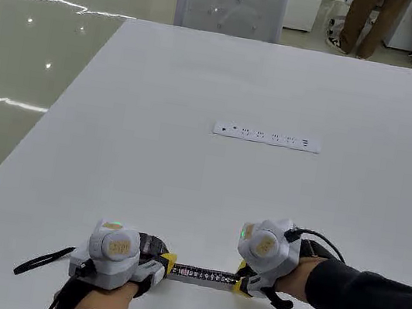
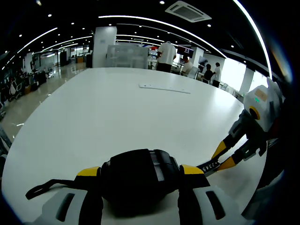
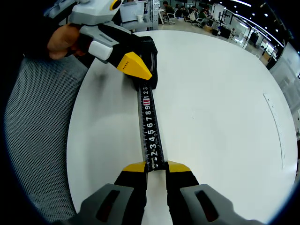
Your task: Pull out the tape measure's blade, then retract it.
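Note:
A black tape measure case sits clamped between the yellow-tipped jaws of my left gripper, low on the white table near its front edge; in the head view the case peeks out beside that gripper. Its blade, with black numbers and a short red mark, runs from the case to my right gripper, which is shut on the blade's end. In the head view the blade spans the short gap between the left gripper and the right gripper. The case's black wrist strap trails left.
A white power strip lies flat mid-table, far from the grippers. The table's left edge drops to a glossy floor. A grey mesh chair seat sits below the front edge. People stand beyond the far end.

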`<action>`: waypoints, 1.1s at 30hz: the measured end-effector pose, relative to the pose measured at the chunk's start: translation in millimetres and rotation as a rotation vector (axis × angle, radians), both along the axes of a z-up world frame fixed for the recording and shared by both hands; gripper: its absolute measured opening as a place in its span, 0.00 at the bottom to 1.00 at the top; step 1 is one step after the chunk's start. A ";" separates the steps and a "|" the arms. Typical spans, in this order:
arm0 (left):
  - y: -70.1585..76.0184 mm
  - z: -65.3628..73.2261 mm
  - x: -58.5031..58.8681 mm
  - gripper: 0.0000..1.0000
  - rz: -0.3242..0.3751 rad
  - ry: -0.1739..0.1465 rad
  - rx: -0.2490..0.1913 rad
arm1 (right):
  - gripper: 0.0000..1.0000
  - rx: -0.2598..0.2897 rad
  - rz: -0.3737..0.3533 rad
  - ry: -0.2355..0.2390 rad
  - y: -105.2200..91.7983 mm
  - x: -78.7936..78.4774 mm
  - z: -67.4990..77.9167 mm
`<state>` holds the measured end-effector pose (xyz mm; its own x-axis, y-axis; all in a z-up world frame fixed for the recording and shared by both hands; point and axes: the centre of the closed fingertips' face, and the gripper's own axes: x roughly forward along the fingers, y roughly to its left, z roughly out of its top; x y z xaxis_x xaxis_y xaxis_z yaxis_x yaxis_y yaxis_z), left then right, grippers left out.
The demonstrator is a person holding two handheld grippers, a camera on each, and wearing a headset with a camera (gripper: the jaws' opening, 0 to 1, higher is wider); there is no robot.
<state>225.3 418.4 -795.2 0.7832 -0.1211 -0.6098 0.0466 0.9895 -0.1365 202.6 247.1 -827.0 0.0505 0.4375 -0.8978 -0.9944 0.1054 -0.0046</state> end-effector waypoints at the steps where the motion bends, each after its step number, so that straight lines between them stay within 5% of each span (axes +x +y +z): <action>1: 0.0 0.0 0.0 0.61 0.000 0.000 -0.001 | 0.11 0.001 0.000 0.000 1.0 -0.3 0.2; 33: 1.1 1.0 -0.5 0.60 0.006 0.006 -0.030 | 0.11 0.032 0.002 -0.010 22.5 1.6 -2.3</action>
